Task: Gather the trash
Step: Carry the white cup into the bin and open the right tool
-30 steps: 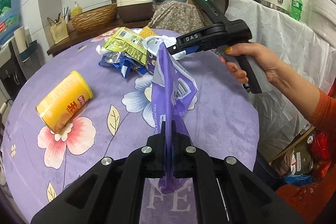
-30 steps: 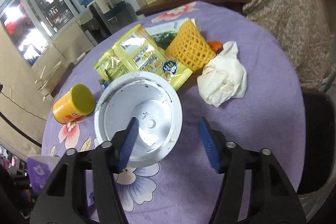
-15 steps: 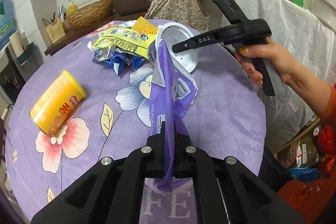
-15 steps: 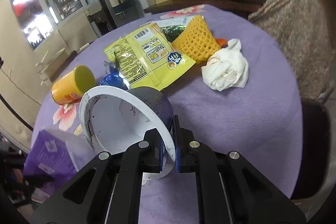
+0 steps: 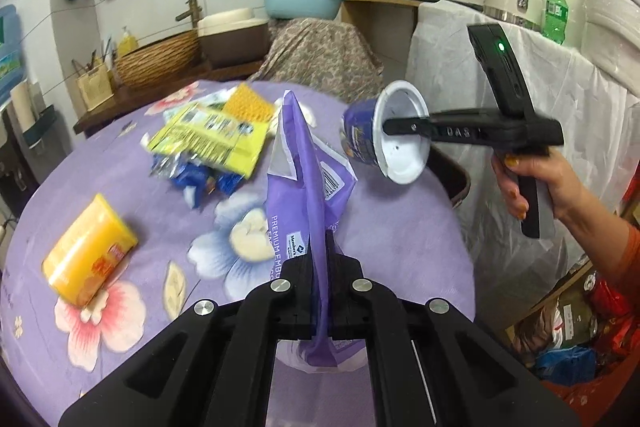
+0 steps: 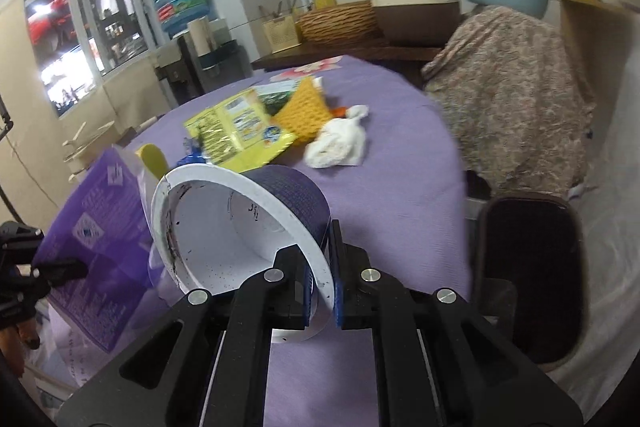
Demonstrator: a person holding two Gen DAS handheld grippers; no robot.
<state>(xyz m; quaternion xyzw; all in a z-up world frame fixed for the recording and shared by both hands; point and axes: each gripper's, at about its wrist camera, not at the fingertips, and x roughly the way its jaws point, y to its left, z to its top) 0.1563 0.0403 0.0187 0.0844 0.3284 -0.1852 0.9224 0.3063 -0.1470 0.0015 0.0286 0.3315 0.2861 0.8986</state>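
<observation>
My left gripper (image 5: 320,259) is shut on a purple plastic bag (image 5: 308,187) and holds it upright above the table; the bag also shows in the right wrist view (image 6: 96,235). My right gripper (image 6: 320,267) is shut on the rim of a dark blue paper bowl with a white inside (image 6: 240,223), lifted off the table and tipped on its side. In the left wrist view the bowl (image 5: 388,135) hangs just right of the bag's top, with the right gripper (image 5: 394,125) on its rim.
On the purple floral tablecloth (image 5: 400,227) lie a yellow canister (image 5: 90,251), yellow snack wrappers (image 5: 212,139), blue wrappers (image 5: 200,183), a yellow foam net (image 6: 304,111) and crumpled white tissue (image 6: 340,143). A dark chair (image 6: 528,275) stands at the table's right edge.
My right gripper closed on the bowl's rim, lifted it off the table and carried it to the right of the bag's top. The left gripper kept holding the bag.
</observation>
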